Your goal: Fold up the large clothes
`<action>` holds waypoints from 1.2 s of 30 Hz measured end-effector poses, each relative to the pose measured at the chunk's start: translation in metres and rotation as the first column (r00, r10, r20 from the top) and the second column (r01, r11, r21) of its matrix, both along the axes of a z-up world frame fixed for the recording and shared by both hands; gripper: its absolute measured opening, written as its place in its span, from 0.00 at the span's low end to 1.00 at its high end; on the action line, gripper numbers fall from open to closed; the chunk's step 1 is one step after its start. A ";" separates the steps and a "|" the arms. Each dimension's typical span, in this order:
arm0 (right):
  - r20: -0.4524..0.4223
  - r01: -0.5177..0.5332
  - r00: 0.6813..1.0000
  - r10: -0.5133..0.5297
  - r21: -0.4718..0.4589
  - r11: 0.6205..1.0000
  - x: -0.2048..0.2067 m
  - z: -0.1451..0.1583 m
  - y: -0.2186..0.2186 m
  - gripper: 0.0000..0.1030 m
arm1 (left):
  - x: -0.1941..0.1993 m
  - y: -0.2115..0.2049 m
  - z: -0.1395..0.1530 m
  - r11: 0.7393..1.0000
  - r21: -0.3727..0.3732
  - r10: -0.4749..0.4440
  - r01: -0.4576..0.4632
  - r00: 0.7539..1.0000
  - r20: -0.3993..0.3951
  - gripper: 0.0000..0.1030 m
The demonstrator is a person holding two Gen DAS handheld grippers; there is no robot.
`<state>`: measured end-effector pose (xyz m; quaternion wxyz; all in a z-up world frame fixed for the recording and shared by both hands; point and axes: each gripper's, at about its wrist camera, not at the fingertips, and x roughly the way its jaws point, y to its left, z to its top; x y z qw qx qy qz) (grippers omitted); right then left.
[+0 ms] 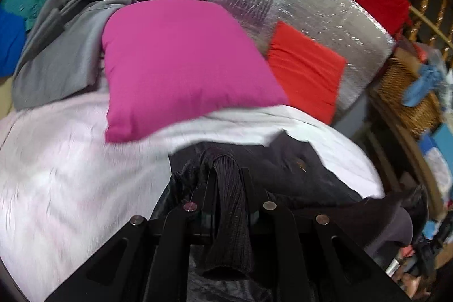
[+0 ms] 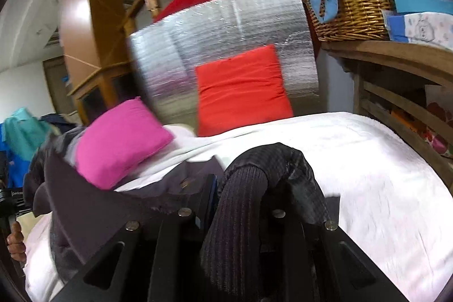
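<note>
In my left wrist view, the left gripper (image 1: 226, 174) at the lower centre is pinching a ribbed cuff of the dark jacket (image 1: 297, 171), the cuff hanging down between its fingers. The rest of the jacket spreads to the right over the white bedcover (image 1: 70, 174). Above it, mid-frame, lies a pink pillow (image 1: 181, 64), with an orange cushion (image 1: 305, 70) to its right against a silver foil panel (image 1: 311, 4).

In my right wrist view, the right gripper (image 2: 240, 183) at the lower centre is clamped on another ribbed cuff of the same jacket (image 2: 113, 203), whose body trails off to the lower left. A wicker basket (image 2: 356, 7) sits on a shelf at the upper right.
</note>
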<state>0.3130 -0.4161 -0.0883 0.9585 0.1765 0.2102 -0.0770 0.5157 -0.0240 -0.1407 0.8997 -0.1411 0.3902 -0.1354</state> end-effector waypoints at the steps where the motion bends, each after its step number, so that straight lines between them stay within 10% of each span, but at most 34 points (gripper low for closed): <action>1: -0.005 0.009 1.000 -0.009 0.006 1.000 0.010 -0.003 -0.006 0.21 | 0.014 -0.001 -0.007 1.000 0.001 0.006 -0.006 1.000 -0.012 0.14; 7: -0.073 0.037 0.997 -0.032 0.077 0.996 0.079 -0.041 -0.037 0.21 | 0.083 -0.027 -0.049 0.999 0.031 0.007 -0.005 0.998 -0.065 0.14; 12: -0.133 0.029 0.991 0.018 0.345 0.938 0.112 -0.081 -0.076 0.27 | 0.107 -0.042 -0.071 0.998 0.066 0.018 -0.015 0.999 -0.046 0.19; 16: -0.050 -0.046 0.993 0.107 0.675 0.736 0.112 -0.126 -0.114 0.39 | 0.114 -0.040 -0.103 0.999 0.037 0.039 -0.037 0.996 -0.077 0.26; 18: 0.035 -0.113 0.991 0.132 0.752 0.649 0.105 -0.132 -0.125 0.43 | 0.111 -0.028 -0.105 0.998 -0.052 0.044 -0.047 0.997 -0.068 0.34; 21: 0.116 -0.179 0.983 0.145 0.805 0.565 0.095 -0.137 -0.131 0.53 | 0.099 -0.005 -0.104 0.983 -0.161 0.080 -0.088 0.995 -0.056 0.74; 24: 0.197 -0.217 0.976 0.092 0.852 0.476 0.074 -0.136 -0.136 0.72 | 0.075 0.025 -0.092 0.945 -0.303 0.125 -0.122 0.992 -0.011 0.74; 28: 0.195 -0.174 0.981 0.020 0.820 0.545 0.042 -0.108 -0.136 0.85 | 0.022 0.062 -0.065 0.904 -0.366 0.253 -0.219 0.966 0.046 0.82; 36: 0.177 -0.158 0.984 0.022 0.809 0.567 -0.037 -0.075 -0.101 0.85 | -0.072 0.056 -0.058 0.932 -0.290 0.199 -0.217 0.976 -0.092 0.82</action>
